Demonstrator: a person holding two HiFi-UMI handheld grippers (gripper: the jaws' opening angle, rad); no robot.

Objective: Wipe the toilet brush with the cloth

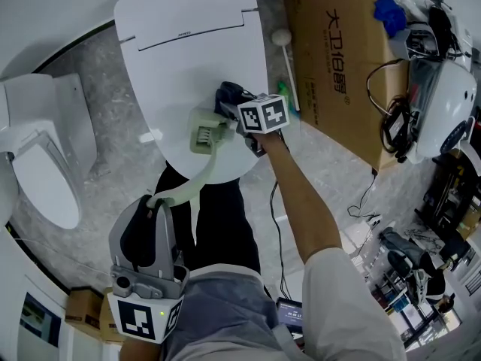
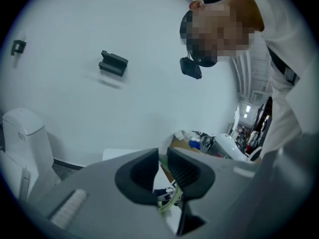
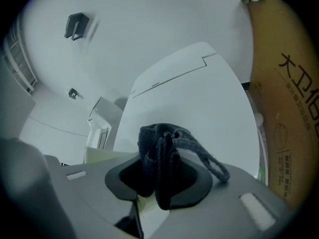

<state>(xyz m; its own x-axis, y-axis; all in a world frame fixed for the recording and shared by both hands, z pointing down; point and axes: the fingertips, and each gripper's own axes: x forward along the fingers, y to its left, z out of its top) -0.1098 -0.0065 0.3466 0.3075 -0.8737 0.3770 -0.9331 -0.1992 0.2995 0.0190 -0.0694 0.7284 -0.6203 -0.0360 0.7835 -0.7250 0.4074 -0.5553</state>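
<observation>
Clutching one cloth [image 3: 158,171], apparently one brush [image 1: 206,131].

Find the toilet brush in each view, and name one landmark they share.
Head view: toilet brush at centre, over the lid's near edge, its handle curving down into the left tool.
Left gripper view: only a pale sliver low between that tool's jaws.
Right gripper view: pale block just left of the cloth.
Shared landmark: the white toilet lid.
</observation>
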